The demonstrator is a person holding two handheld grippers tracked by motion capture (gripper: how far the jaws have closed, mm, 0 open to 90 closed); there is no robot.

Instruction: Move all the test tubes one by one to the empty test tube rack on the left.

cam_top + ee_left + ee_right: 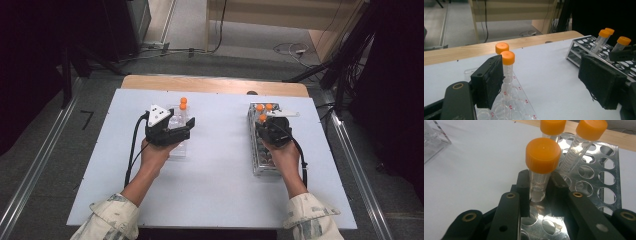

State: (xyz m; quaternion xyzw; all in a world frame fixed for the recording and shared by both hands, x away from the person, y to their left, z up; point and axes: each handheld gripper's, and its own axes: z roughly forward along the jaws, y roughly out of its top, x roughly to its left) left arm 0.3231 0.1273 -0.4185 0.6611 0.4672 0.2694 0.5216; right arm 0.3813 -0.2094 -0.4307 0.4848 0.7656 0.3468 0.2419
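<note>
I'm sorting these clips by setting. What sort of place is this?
Probably a lab-style recording bench: orange-capped clear plastic tubes stand in a perforated metal rack, a clear plastic rack carries printed position labels, and cables lie on the floor behind the white table.

White worktop (215,175) on a wooden top, bare wood strip (215,85) showing along the far edge with a small dark mark (252,92) on it. Grey floor around it: metal rails (30,170) running along both sides, black tripod legs (325,70) at far right, loose cables (290,49) near a light wooden panel (280,12) at the back. Dark cabinet (125,25) stands far left
</note>
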